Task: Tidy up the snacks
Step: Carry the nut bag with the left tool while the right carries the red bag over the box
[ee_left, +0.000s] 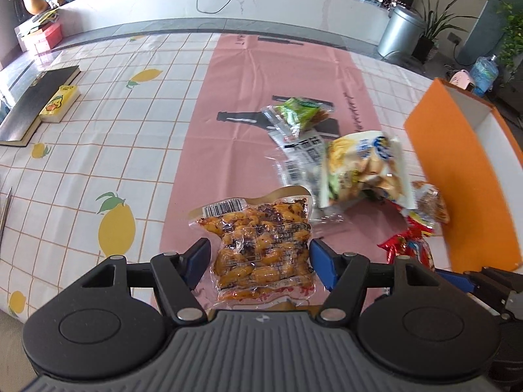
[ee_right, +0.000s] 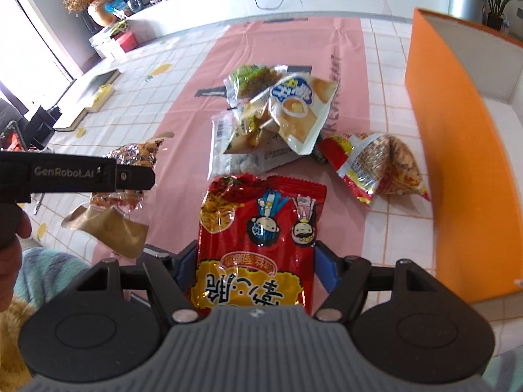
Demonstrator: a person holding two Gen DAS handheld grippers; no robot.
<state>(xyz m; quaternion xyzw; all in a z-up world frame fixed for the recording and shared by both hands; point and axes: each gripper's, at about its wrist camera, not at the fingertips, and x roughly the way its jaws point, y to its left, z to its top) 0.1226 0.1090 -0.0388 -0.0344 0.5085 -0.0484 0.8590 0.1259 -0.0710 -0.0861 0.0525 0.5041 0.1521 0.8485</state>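
Note:
My left gripper [ee_left: 260, 254] is shut on a clear vacuum pack of orange-brown snacks [ee_left: 261, 245], held above the table; the same pack [ee_right: 130, 176] shows at the left of the right wrist view, lifted. My right gripper [ee_right: 255, 261] is shut on a red noodle-snack bag [ee_right: 258, 238]. An orange box [ee_right: 457, 150] with a white inside stands at the right; it also shows in the left wrist view [ee_left: 457, 176]. A pile of snack bags [ee_right: 281, 114] lies on the pink runner, with a red-yellow bag [ee_right: 382, 166] near the box.
A dark book [ee_left: 36, 104] with a yellow pack [ee_left: 60, 103] on it lies at the table's left. A green packet [ee_left: 300, 111] and a white-blue bag [ee_left: 362, 163] lie ahead. A white counter and a grey bin [ee_left: 400, 32] stand beyond the table.

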